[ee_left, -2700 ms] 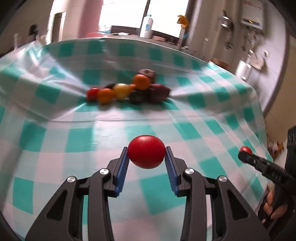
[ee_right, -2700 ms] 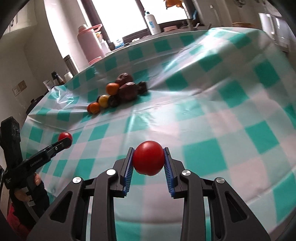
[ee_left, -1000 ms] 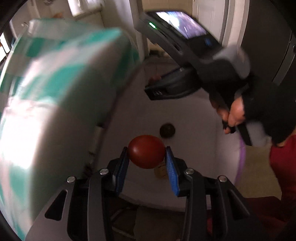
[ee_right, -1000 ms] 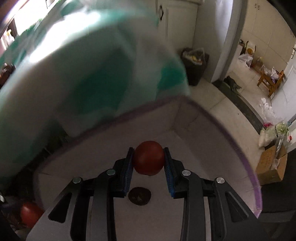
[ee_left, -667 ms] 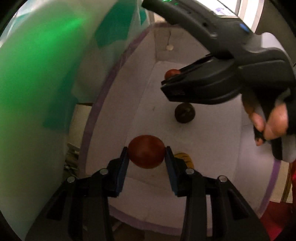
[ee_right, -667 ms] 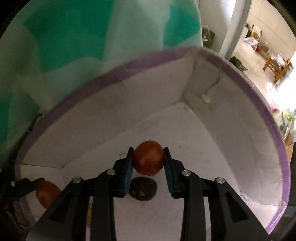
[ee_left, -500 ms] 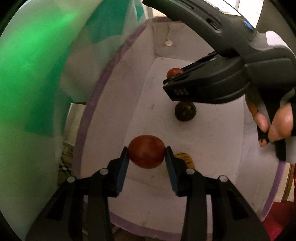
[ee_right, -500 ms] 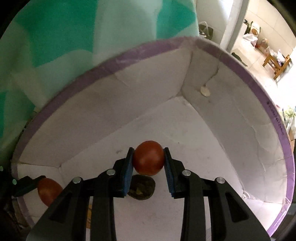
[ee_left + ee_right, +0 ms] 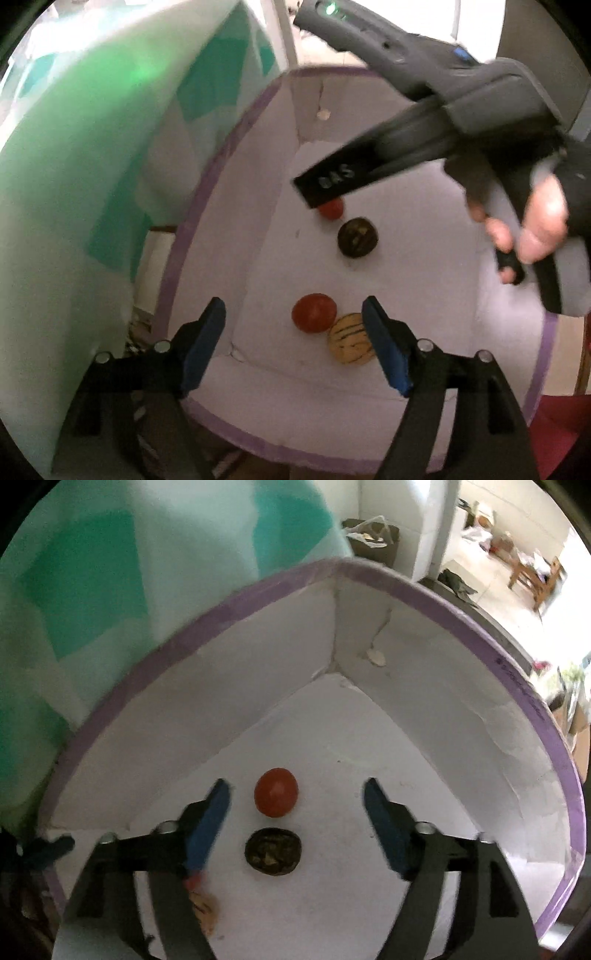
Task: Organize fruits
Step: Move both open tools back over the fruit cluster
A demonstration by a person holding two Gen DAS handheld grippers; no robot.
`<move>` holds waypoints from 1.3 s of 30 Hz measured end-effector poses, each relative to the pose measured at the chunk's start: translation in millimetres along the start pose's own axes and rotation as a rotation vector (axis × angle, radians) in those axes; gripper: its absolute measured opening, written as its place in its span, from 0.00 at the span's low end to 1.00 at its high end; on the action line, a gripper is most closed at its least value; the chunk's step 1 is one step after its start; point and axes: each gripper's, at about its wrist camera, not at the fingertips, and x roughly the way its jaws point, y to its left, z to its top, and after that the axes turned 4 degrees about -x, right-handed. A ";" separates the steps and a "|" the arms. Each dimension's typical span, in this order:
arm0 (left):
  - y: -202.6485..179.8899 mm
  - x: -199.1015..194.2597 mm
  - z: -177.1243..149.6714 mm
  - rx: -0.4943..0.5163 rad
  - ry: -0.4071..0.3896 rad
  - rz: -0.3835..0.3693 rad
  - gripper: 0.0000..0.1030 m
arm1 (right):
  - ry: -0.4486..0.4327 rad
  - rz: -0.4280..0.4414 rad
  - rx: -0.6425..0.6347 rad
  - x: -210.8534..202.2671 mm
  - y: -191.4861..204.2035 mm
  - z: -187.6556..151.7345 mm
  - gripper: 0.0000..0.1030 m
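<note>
both grippers, left (image 9: 293, 341) and right (image 9: 297, 821), have just been opening and gape empty over the box (image 9: 436, 602), their tomatoes (image 9: 314, 313) on its floor, where they could roll and bruise against other fruit.

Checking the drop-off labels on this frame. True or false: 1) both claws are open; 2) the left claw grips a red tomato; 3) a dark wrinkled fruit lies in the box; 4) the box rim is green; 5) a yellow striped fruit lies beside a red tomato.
1) True: the left claw and right claw stand open, having just been opening, nothing between them.
2) False: its red tomato lies free on the box floor.
3) True: dark wrinkled fruit.
4) False: the box rim is purple.
5) True: yellow striped fruit.
</note>
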 end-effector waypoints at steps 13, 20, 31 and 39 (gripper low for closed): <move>53.0 -167.5 -17.9 -0.148 -0.551 0.044 0.94 | -0.261 0.024 0.093 -107.4 -4.0 9.9 0.79; 187.4 -237.6 -88.8 -0.516 -0.650 0.252 0.98 | -0.563 0.152 -0.026 -189.6 60.3 4.9 0.86; 394.3 -287.6 -237.0 -1.074 -0.574 0.570 0.98 | -0.520 0.358 -0.367 -190.4 258.8 15.8 0.86; 451.1 -289.1 -324.3 -1.466 -0.592 0.534 0.98 | -0.518 0.391 -0.677 -177.4 435.6 24.7 0.86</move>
